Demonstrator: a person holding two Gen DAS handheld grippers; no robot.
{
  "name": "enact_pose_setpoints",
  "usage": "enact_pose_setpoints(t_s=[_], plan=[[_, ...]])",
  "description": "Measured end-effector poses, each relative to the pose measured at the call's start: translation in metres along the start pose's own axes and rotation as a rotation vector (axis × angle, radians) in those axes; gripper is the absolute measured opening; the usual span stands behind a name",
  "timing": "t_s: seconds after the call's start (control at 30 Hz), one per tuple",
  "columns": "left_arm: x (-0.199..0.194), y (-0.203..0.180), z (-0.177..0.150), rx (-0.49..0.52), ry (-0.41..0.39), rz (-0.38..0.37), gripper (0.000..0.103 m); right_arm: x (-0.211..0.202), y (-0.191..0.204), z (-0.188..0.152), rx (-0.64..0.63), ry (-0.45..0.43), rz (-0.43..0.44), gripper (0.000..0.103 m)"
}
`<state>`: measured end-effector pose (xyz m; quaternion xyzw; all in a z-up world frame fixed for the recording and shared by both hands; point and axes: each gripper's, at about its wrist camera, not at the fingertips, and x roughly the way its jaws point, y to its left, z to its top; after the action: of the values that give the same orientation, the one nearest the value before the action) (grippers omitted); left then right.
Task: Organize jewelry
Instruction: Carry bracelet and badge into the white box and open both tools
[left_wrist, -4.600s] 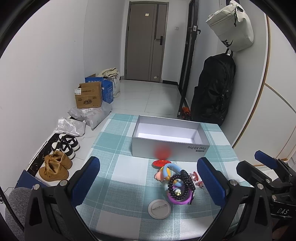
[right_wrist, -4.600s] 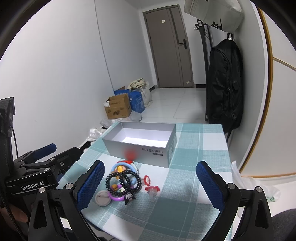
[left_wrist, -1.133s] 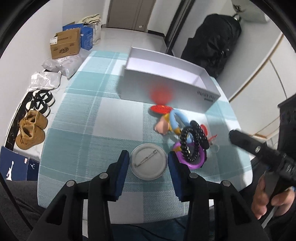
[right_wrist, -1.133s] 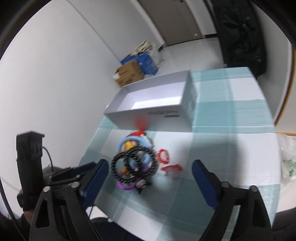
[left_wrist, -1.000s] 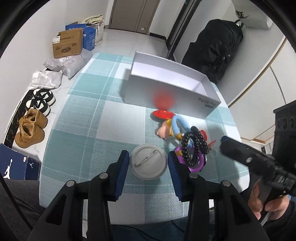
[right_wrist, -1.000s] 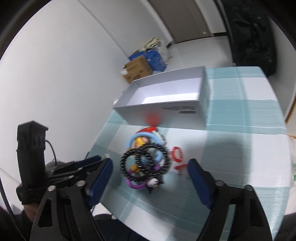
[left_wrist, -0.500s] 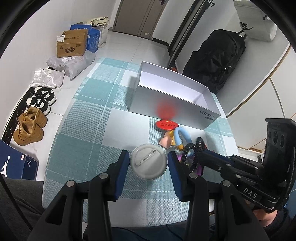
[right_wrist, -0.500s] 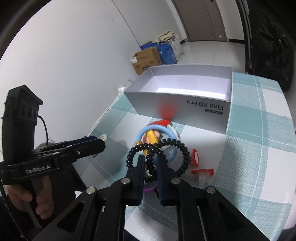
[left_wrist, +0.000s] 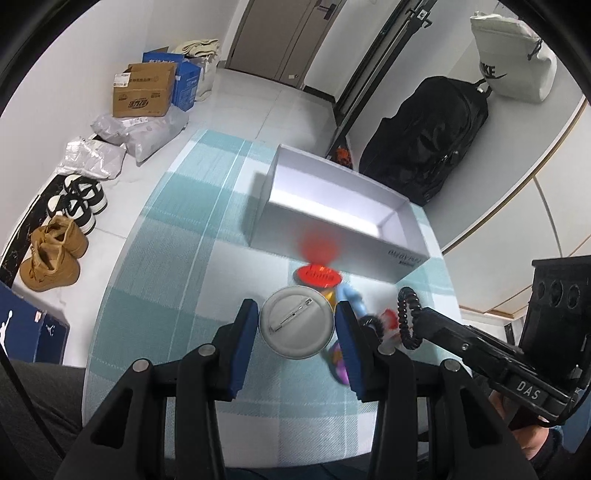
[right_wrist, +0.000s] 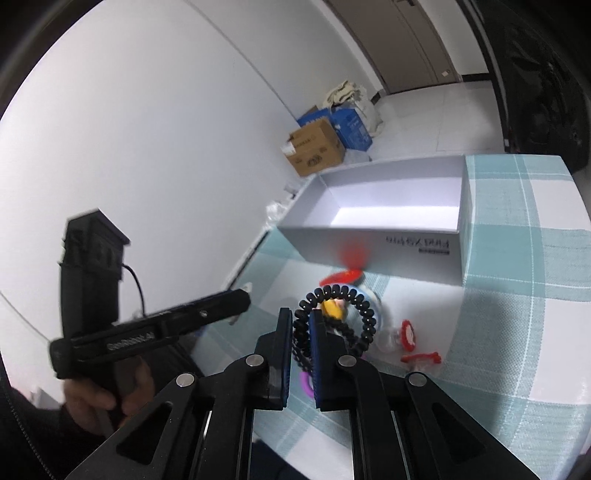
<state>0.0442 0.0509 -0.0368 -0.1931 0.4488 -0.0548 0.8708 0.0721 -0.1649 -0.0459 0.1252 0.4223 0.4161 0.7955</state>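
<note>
My left gripper (left_wrist: 295, 325) is shut on a round grey pin badge (left_wrist: 295, 322), pin side up, held above the checked tablecloth (left_wrist: 166, 273). My right gripper (right_wrist: 300, 325) is shut on a black bead bracelet (right_wrist: 338, 295) and holds it up; the bracelet also shows in the left wrist view (left_wrist: 406, 317). Below lie a red badge (left_wrist: 317, 275), a blue ring (left_wrist: 352, 297), a purple ring (left_wrist: 341, 365) and small red clips (right_wrist: 410, 332). An open grey box (left_wrist: 332, 229) stands empty behind them, also in the right wrist view (right_wrist: 380, 240).
The table ends at its left edge above shoes (left_wrist: 55, 254) and bags on the floor. Cardboard boxes (left_wrist: 142, 92) stand by the wall. A black backpack (left_wrist: 432, 147) hangs at the far right. The left gripper body (right_wrist: 147, 332) is at the table's left.
My left gripper has lifted the pin badge off the cloth and carried it toward the box. My right gripper has raised the black bead bracelet off the pile.
</note>
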Motion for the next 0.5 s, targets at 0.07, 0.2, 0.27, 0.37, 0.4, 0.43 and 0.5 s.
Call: enact_pose_setpoints(t_s=[0.07,0.2,0.27,0.37,0.4,0.43,0.5], plan=[[-0.001,-0.003,0.007,0.011,-0.011,-0.002,0.037,-0.007,-0.002,0.006,0.016,-0.025,0.006,0.008],[0.0,-0.011,0.021,0.038,-0.027,-0.018,0.037,-0.02,-0.002,0.022,0.011,-0.076,0.003,0.008],[0.003,-0.016,0.03,0.057,-0.029,-0.026,0.037,-0.026,-0.003,0.034,0.004,-0.103,-0.005,0.008],[0.009,-0.023,0.043,0.084,-0.026,-0.034,0.037,-0.027,-0.008,0.049,0.016,-0.123,-0.002,0.008],[0.013,-0.027,0.049,0.096,-0.022,-0.041,0.037,-0.026,-0.009,0.054,0.01,-0.127,-0.009,0.008],[0.016,-0.029,0.052,0.104,-0.017,-0.048,0.037,-0.024,-0.009,0.059,-0.001,-0.128,-0.016,0.008],[0.024,-0.033,0.062,0.127,-0.016,-0.051,0.037,-0.019,-0.011,0.069,-0.02,-0.124,-0.028,0.008]])
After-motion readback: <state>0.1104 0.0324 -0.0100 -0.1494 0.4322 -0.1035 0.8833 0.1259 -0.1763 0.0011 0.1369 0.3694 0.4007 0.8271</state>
